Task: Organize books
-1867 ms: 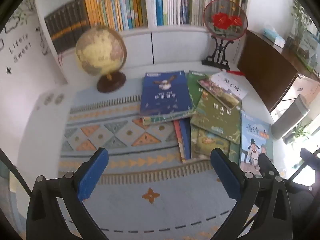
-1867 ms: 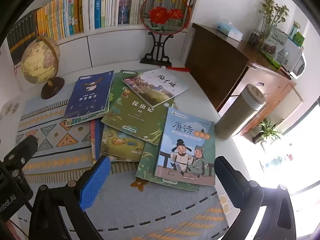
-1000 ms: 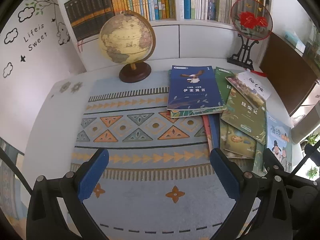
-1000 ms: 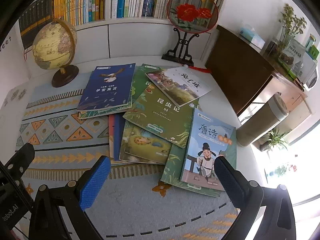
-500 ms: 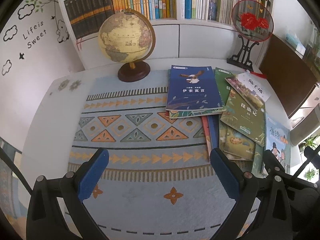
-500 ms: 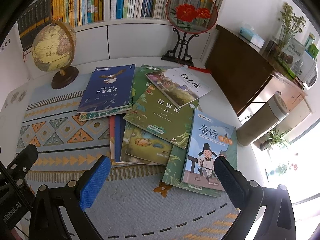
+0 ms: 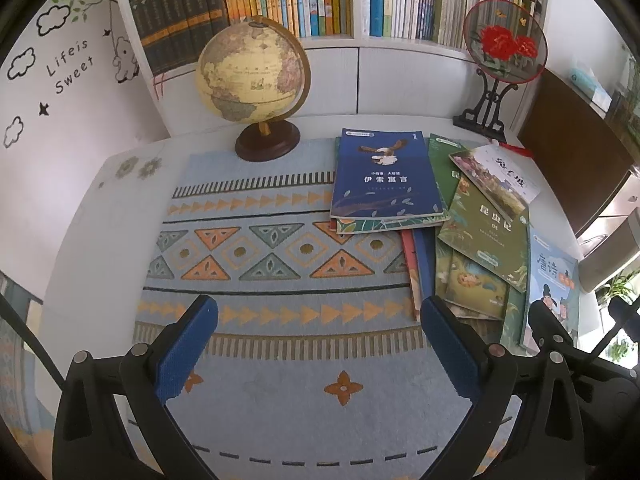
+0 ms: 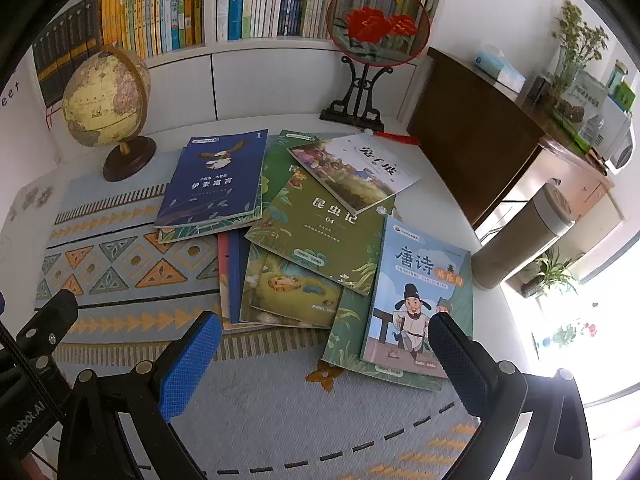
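Honestly, those thin glossy paperbacks (image 8: 320, 232) sprawl overlapped across the woven mat's (image 7: 280, 392) right half, so pinching 1 edge could drag its neighbours or slide a slick cover free. The left gripper (image 7: 318, 340) and right gripper (image 8: 324, 364) both hover spread wide, empty

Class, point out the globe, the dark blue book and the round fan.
globe (image 7: 250, 72), left wrist view, on its sphere
dark blue book (image 8: 214, 182), right wrist view, cover centre
round fan (image 8: 378, 24), right wrist view, red flowers
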### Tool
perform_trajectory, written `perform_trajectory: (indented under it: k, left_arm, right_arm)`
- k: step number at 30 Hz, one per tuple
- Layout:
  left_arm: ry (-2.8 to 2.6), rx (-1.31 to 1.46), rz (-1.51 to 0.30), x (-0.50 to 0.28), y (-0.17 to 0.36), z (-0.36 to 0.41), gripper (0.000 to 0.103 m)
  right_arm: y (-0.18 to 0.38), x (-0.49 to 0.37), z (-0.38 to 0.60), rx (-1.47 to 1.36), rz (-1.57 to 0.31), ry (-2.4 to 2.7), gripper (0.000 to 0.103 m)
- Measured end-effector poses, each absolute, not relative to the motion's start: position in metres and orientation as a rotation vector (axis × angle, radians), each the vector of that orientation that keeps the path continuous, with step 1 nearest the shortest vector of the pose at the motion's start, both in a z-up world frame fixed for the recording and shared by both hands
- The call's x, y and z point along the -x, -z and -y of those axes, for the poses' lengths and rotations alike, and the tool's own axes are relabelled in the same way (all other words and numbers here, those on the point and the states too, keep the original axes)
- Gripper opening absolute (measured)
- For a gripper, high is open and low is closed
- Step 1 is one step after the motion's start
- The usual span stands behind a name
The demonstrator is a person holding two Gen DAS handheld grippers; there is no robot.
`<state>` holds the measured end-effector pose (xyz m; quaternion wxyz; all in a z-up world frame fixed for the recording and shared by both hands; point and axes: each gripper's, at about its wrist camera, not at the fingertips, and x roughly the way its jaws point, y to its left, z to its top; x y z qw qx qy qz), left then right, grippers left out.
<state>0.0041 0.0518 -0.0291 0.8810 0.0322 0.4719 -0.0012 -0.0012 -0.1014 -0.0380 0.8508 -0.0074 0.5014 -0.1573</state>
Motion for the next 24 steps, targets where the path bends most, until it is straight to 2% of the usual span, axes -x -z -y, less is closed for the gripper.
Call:
perform_trajectory:
  k: [24]
  left_arm:
    - [0.115,0.052,-0.998,0.001,0.025,-0.048,0.101]
  right_arm:
    - [0.03,0.015,0.12,-0.069,-1.022,0.325,0.103]
